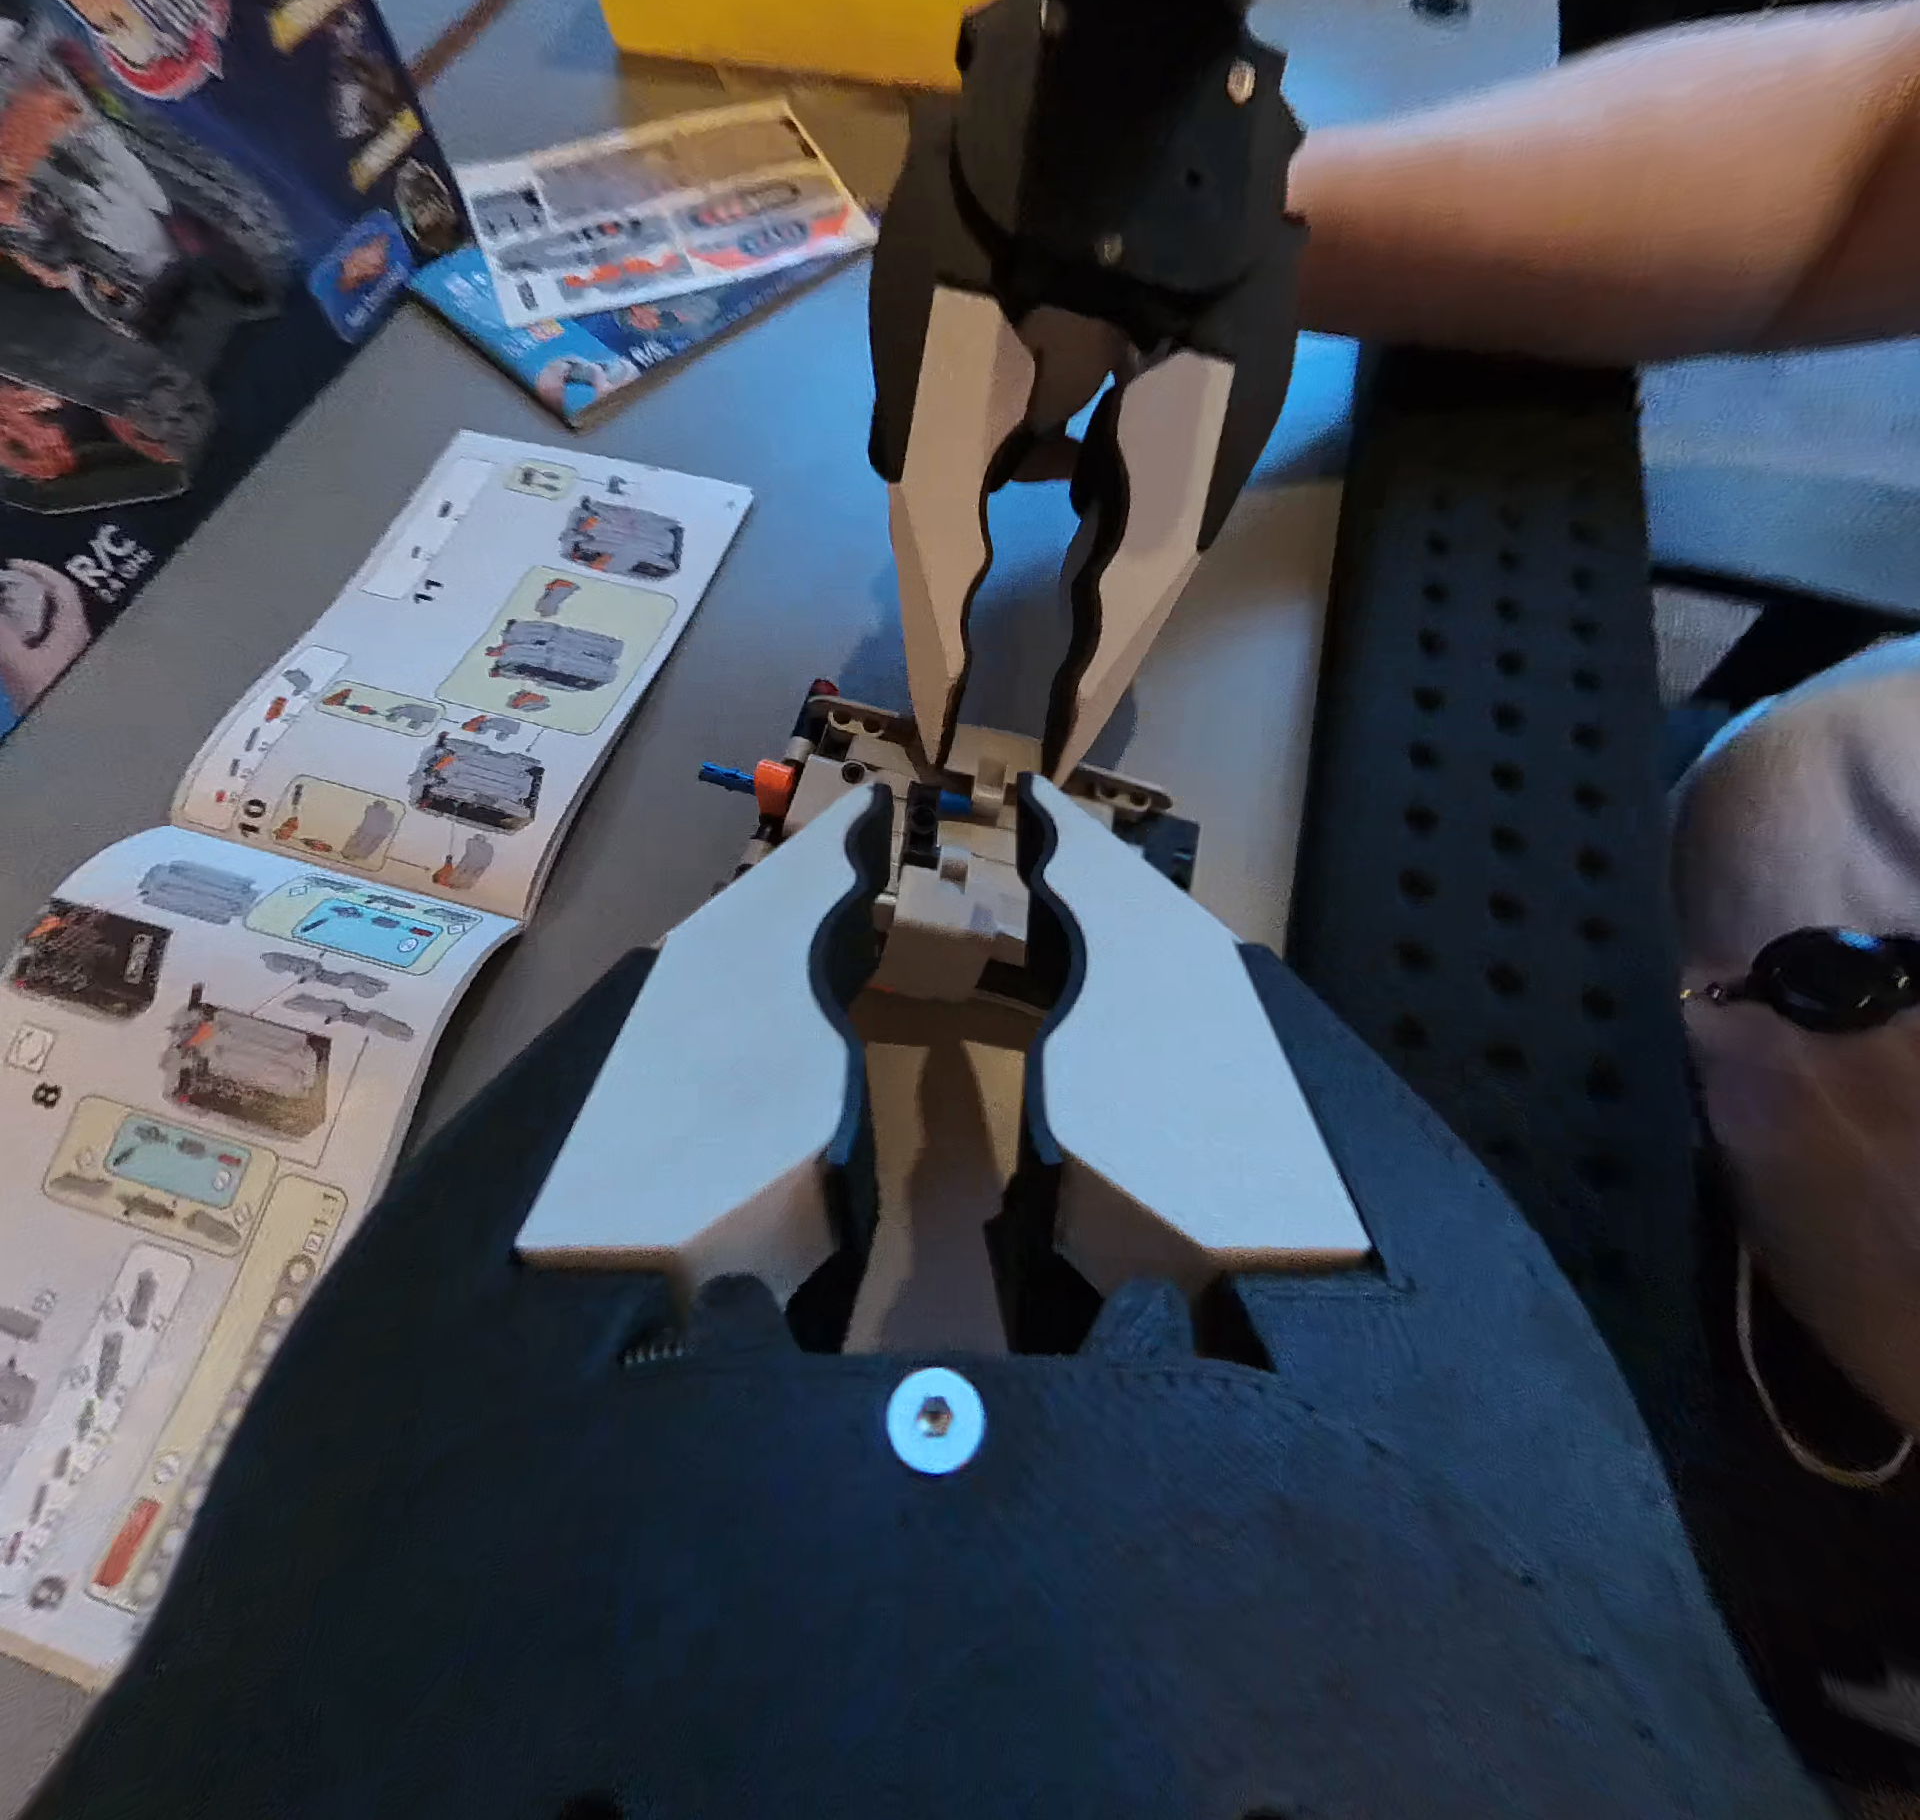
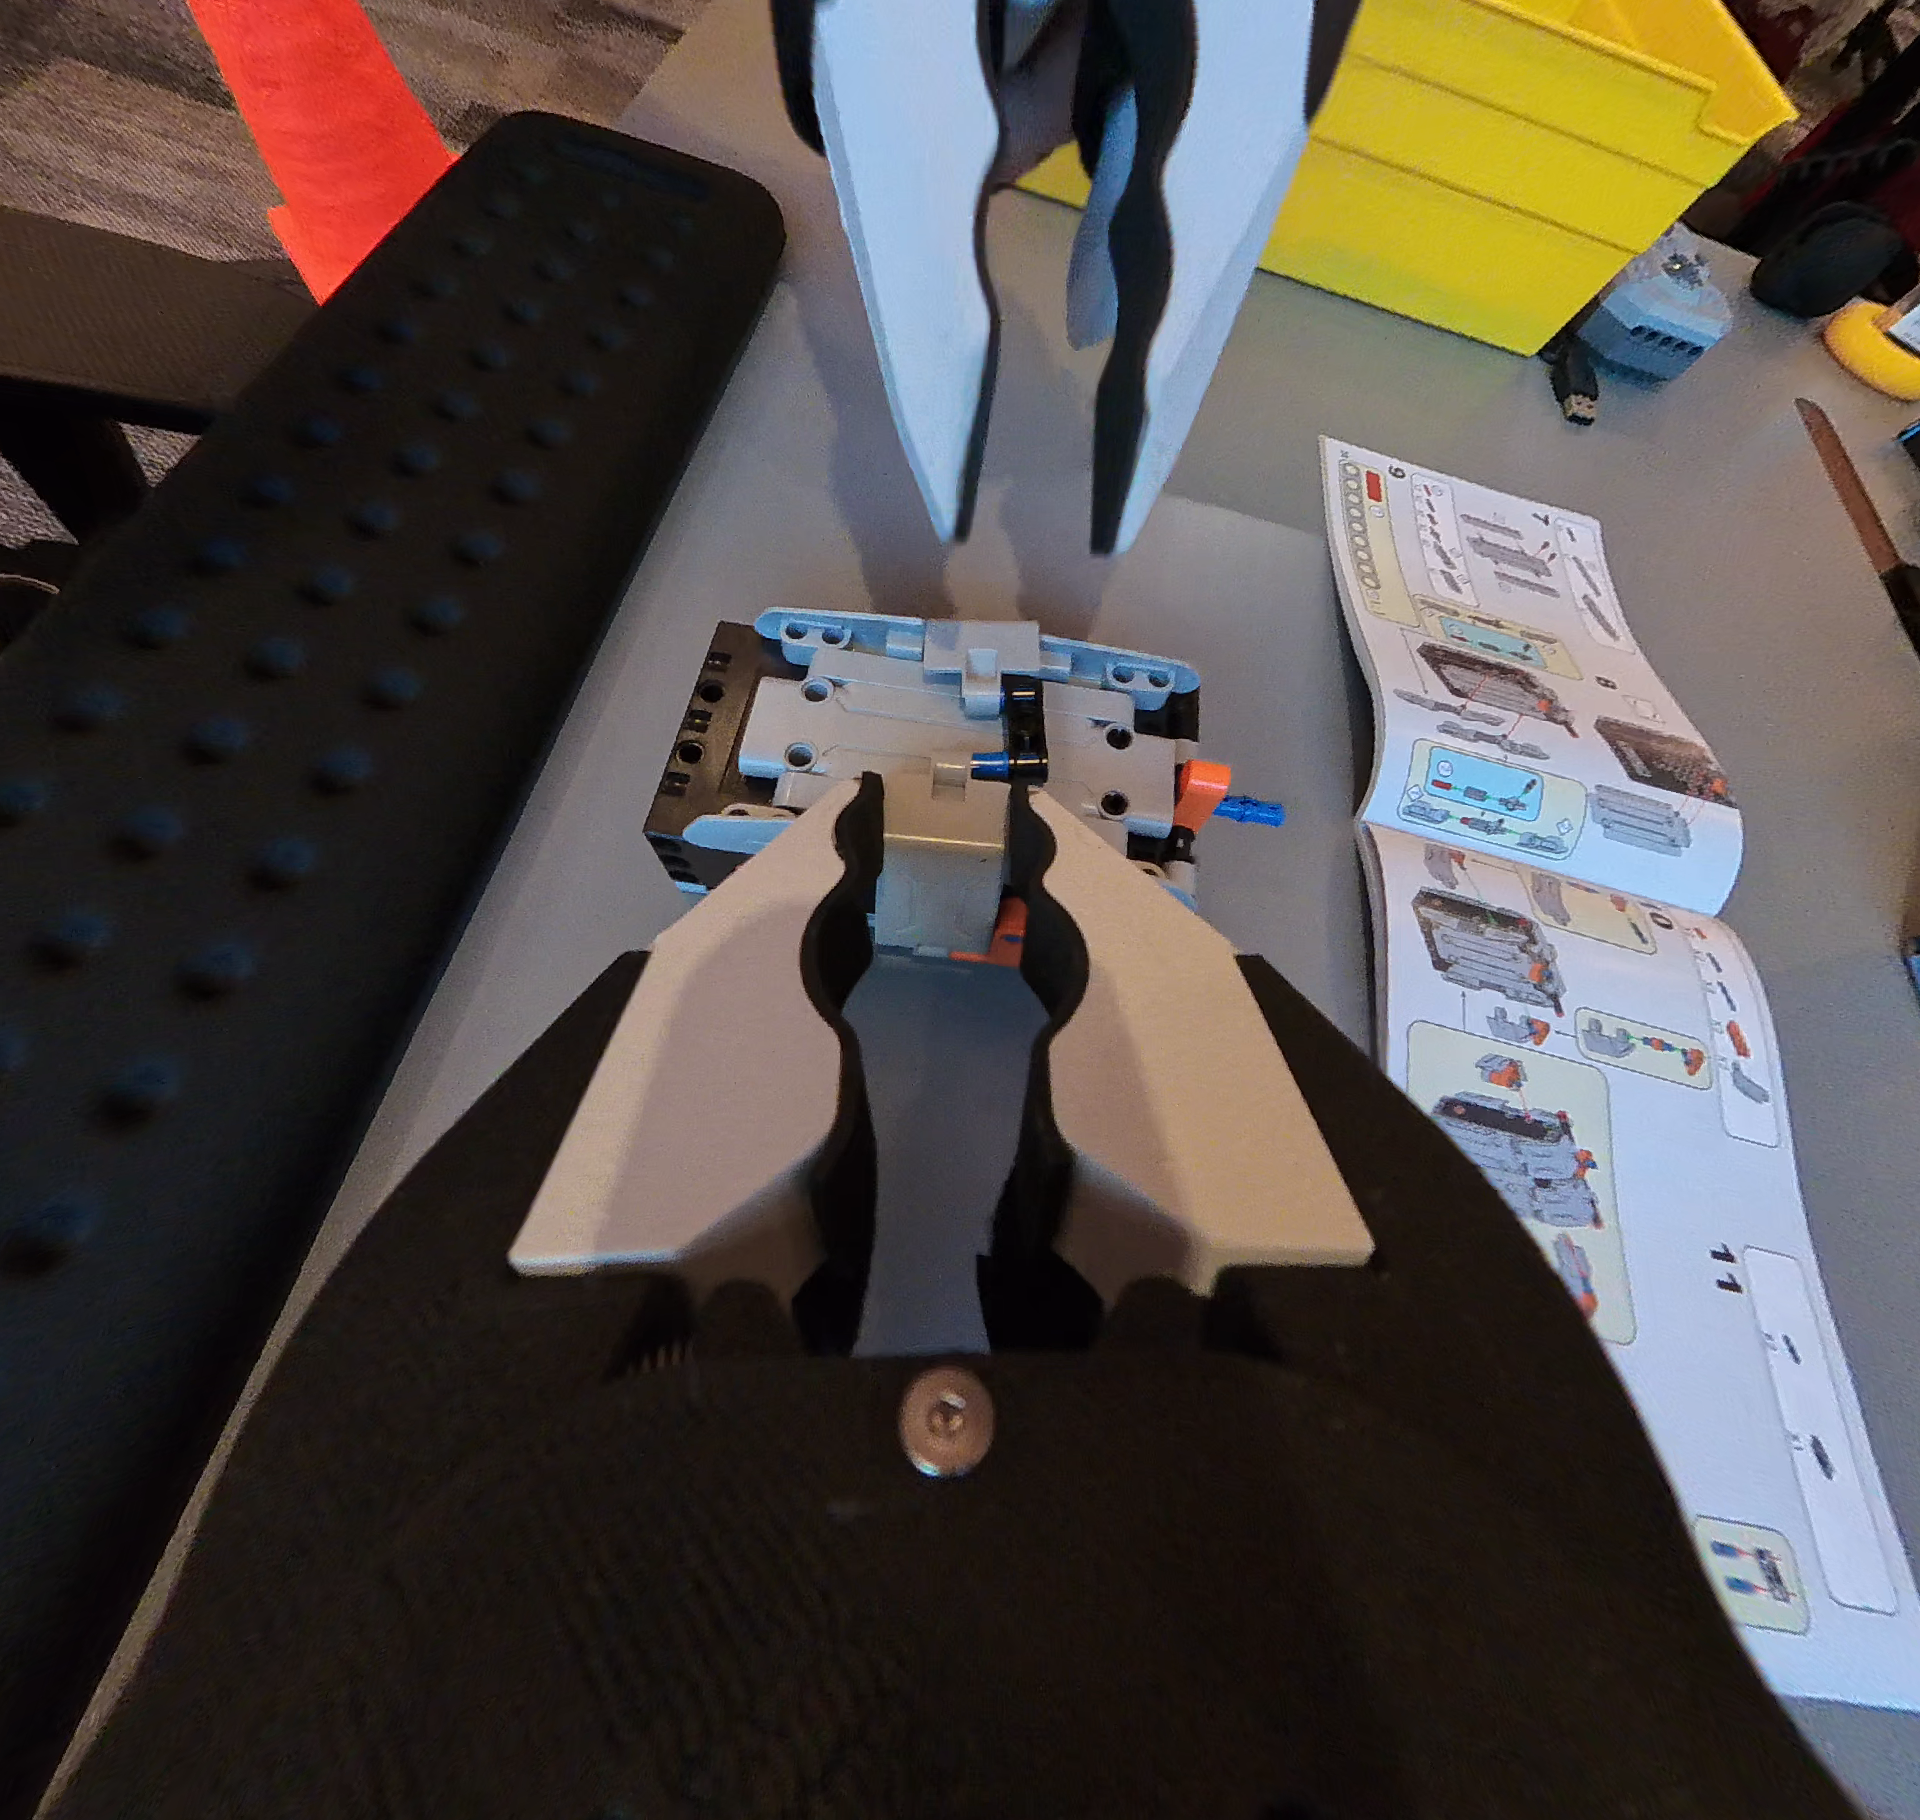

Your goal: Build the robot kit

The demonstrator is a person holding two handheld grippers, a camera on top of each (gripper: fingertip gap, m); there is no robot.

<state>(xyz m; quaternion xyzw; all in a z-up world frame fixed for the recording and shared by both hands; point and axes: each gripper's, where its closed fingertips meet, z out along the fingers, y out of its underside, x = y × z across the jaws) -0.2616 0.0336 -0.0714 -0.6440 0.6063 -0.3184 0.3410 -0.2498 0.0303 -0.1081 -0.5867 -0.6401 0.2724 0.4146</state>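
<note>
A small brick assembly (image 1: 951,913) of grey, black and light-blue parts, with an orange piece and a blue pin on one side, sits on the grey table. In the right wrist view the assembly (image 2: 894,721) lies just ahead. My right gripper (image 2: 945,788) has its fingers on either side of the assembly's raised grey block and is closed on it; in the left wrist view it (image 1: 994,757) comes down from above. My left gripper (image 1: 951,794) is open and empty. In the right wrist view it (image 2: 1034,539) hovers above the assembly's far edge.
An open instruction booklet (image 1: 416,783) (image 2: 1538,835) lies beside the assembly. A long black dimpled pad (image 1: 1496,731) (image 2: 312,627) lies on the other side. A yellow bin (image 2: 1507,129), a toy box (image 1: 156,160) and a sticker sheet (image 1: 665,201) stand farther back. A person's forearm (image 1: 1610,181) reaches in. One gripper's finger ends stand about 5 cm off the other's.
</note>
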